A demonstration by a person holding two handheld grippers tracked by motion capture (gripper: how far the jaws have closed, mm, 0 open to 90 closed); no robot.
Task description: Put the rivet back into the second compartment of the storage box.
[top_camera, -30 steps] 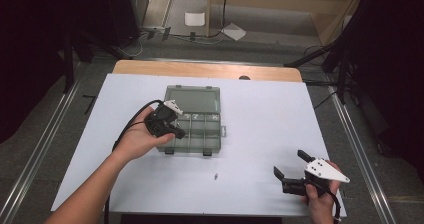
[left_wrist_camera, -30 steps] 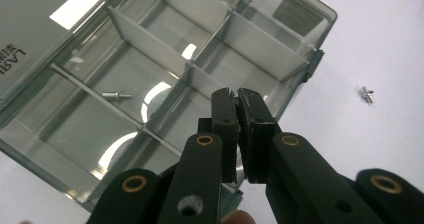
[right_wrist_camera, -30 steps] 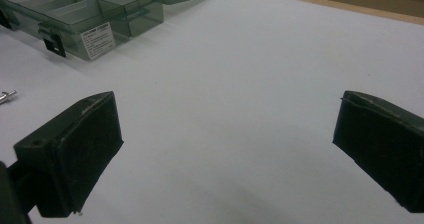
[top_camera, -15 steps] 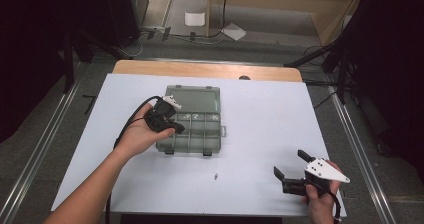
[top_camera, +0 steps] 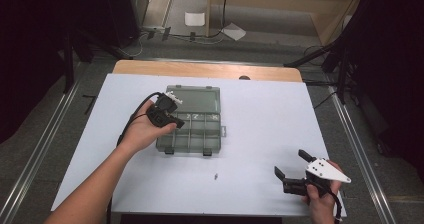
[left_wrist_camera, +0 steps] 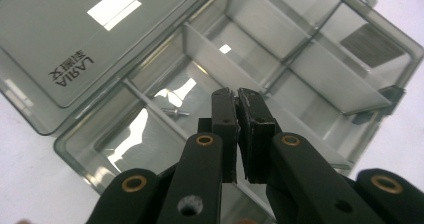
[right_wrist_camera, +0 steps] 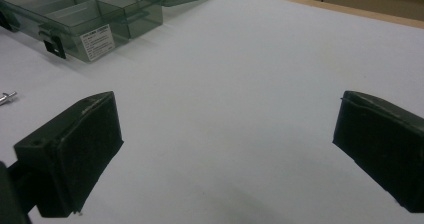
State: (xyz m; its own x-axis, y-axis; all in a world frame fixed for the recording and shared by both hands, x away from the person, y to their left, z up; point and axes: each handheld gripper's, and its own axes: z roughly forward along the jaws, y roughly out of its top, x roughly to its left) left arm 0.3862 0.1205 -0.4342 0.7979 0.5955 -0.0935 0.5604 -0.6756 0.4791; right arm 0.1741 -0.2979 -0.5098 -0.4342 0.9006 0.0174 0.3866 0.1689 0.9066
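Left of centre in the high view, your left forearm is running up from the bottom edge, and your left hand (top_camera: 145, 129) is holding the left gripper (top_camera: 176, 121) over the left part of the compartment box (top_camera: 200, 131). In the left gripper view the left gripper (left_wrist_camera: 235, 95) is pointing down into the box (left_wrist_camera: 320, 69) with its jaws closed together and nothing showing between the pads. Just left of the tips a small screw (left_wrist_camera: 175, 113) is lying in a compartment at frame centre. The open lid (left_wrist_camera: 65, 34) is occupying the upper left of that view; its far corner is being cut off by the frame, and the gripper body is hiding the nearest compartments.

At centre in the high view the box is sitting on the white table sheet (top_camera: 260, 109), lid folded toward the top of the frame. Below it a loose screw (top_camera: 215, 175) is lying on the sheet, too small to make out in detail.

At lower right your right hand (top_camera: 320, 201) is resting the right gripper (top_camera: 292, 165) at the table's near edge, well apart from the box. In the right gripper view the right gripper (right_wrist_camera: 227, 134) is holding its jaws wide open over bare sheet, with the box (right_wrist_camera: 95, 19) at upper left and the loose screw (right_wrist_camera: 6, 97) being cut off by the left edge.
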